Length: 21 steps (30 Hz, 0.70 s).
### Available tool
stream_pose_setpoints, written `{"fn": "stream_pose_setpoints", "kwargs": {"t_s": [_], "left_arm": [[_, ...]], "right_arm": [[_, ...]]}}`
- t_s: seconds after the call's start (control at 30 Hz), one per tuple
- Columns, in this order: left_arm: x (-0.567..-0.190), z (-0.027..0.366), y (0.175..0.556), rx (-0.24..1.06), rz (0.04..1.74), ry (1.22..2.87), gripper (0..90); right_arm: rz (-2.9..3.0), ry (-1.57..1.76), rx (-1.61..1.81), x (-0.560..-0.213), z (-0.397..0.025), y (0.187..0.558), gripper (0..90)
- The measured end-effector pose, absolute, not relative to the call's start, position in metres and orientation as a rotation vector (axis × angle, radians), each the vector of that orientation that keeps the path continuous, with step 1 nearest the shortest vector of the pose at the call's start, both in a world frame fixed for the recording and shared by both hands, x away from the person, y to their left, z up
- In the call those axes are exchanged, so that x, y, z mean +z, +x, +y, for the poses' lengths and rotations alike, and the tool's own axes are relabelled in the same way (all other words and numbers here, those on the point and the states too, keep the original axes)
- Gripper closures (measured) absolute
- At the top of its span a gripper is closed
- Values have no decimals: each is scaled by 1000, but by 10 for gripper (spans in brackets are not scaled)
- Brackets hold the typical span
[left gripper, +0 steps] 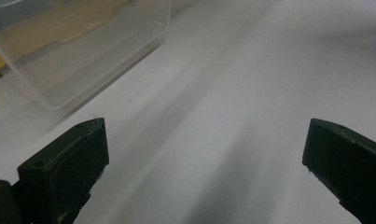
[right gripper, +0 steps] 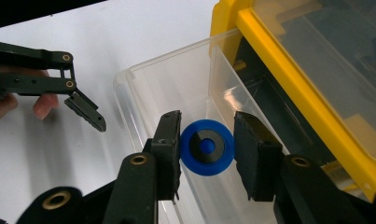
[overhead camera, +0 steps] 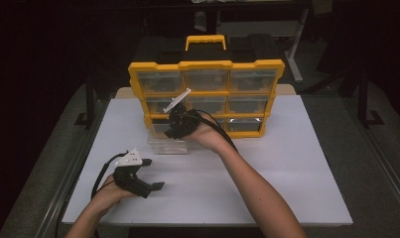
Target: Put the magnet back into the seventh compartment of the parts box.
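1. A blue wheel with a dark hub sits squeezed between the jaws of my right gripper.
2. Directly beneath it is a clear drawer, pulled out of the yellow organizer.
3. My left gripper hangs spread wide and empty above the white table, near the drawer.

Straight ahead of your right gripper the yellow organizer stands upright on the white table, with clear-fronted bins in three rows. A clear drawer sits below that gripper, at the organizer's lower left corner. You cannot tell whether it is still in its slot. A blue disc with a dark ring sits between that gripper's jaws, touching both, above the drawer. From your left gripper the drawer lies ahead, apart. Beyond the organizer is a black case with a yellow handle.
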State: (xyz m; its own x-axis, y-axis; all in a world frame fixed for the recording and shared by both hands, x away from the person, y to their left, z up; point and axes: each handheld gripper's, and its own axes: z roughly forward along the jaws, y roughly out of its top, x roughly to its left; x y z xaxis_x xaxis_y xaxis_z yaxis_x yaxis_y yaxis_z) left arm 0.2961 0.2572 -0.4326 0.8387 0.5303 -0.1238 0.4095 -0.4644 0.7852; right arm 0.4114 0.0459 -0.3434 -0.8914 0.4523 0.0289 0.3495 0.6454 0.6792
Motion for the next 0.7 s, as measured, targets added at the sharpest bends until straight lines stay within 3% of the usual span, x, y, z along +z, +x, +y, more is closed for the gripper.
{"fn": "stream_pose_setpoints", "kwargs": {"t_s": [0.57, 0.7], "left_arm": [[-433, 257, 296, 171, 682, 2121, 3], [-433, 257, 296, 170, 681, 2123, 2]], "right_arm": [[2739, 650, 1055, -352, 57, 418, 602], [2742, 665, 1051, -353, 57, 419, 550]]}}
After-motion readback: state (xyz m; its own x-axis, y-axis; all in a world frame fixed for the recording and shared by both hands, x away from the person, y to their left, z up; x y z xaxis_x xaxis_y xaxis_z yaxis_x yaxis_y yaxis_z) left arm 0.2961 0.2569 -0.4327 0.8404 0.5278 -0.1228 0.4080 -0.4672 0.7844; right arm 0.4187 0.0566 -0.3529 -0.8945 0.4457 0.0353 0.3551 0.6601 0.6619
